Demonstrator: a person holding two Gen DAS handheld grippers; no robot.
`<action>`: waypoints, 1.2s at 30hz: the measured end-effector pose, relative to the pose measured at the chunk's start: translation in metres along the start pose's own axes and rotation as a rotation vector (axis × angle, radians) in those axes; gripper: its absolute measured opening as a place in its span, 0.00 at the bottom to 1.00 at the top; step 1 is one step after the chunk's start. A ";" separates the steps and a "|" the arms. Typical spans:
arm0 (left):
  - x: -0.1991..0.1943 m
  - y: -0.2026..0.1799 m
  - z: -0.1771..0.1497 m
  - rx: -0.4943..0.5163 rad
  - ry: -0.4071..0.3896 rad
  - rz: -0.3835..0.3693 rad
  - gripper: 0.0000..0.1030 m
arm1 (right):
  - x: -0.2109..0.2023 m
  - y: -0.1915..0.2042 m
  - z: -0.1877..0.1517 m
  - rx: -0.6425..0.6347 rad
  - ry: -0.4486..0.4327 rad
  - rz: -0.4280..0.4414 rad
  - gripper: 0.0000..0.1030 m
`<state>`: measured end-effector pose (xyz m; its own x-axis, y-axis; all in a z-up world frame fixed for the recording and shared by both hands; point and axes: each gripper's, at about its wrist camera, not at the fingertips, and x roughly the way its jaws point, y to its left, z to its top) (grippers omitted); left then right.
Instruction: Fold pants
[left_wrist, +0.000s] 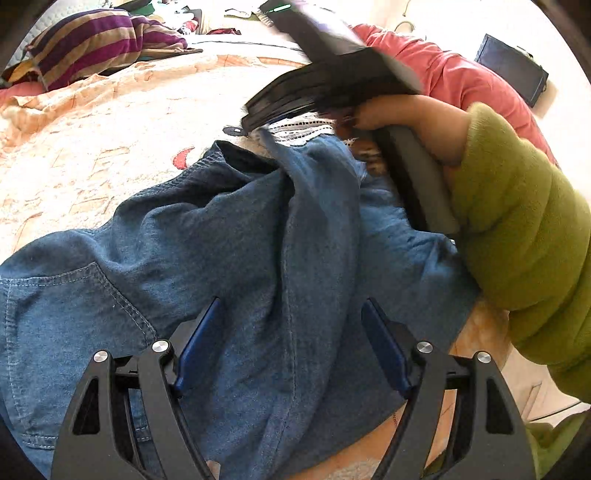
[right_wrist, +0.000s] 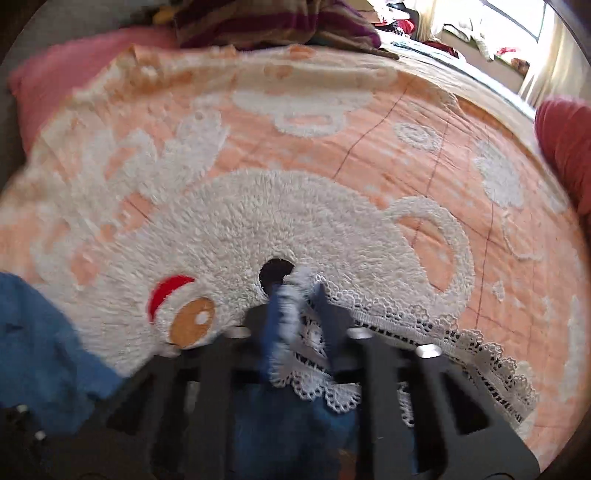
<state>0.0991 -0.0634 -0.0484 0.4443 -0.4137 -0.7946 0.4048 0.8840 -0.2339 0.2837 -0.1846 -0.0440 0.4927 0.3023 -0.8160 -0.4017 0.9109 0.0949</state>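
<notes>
Blue denim pants (left_wrist: 236, 251) lie crumpled on the bed, with a back pocket at the left. Their hem has white lace trim (right_wrist: 424, 332). My left gripper (left_wrist: 291, 347) is open just above the middle of the pants, a fold of denim between its blue pads (left_wrist: 199, 347). My right gripper (right_wrist: 299, 306) is shut on the lace-trimmed hem of the pants (right_wrist: 288, 314), held above the bed. In the left wrist view the right gripper (left_wrist: 258, 122) shows far ahead, gripped by a hand in a green sleeve (left_wrist: 517, 229).
The bed has a peach and white chenille blanket (right_wrist: 295, 147). A striped purple cloth (left_wrist: 99, 40) and a pink pillow (right_wrist: 74, 81) lie at the far side. A red pillow (left_wrist: 454, 74) and a dark flat item (left_wrist: 509, 66) lie at the right.
</notes>
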 end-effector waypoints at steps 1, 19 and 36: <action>-0.001 0.001 0.001 -0.002 -0.004 -0.001 0.73 | -0.011 -0.005 -0.001 0.006 -0.024 0.002 0.06; -0.022 -0.016 0.005 0.108 -0.048 0.038 0.02 | -0.184 -0.103 -0.115 0.280 -0.193 0.038 0.05; -0.038 -0.033 -0.034 0.209 -0.012 0.069 0.02 | -0.179 -0.105 -0.242 0.469 0.011 0.066 0.05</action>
<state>0.0416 -0.0693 -0.0292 0.4860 -0.3573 -0.7976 0.5294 0.8465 -0.0566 0.0507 -0.4020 -0.0456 0.4686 0.3634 -0.8052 -0.0389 0.9191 0.3922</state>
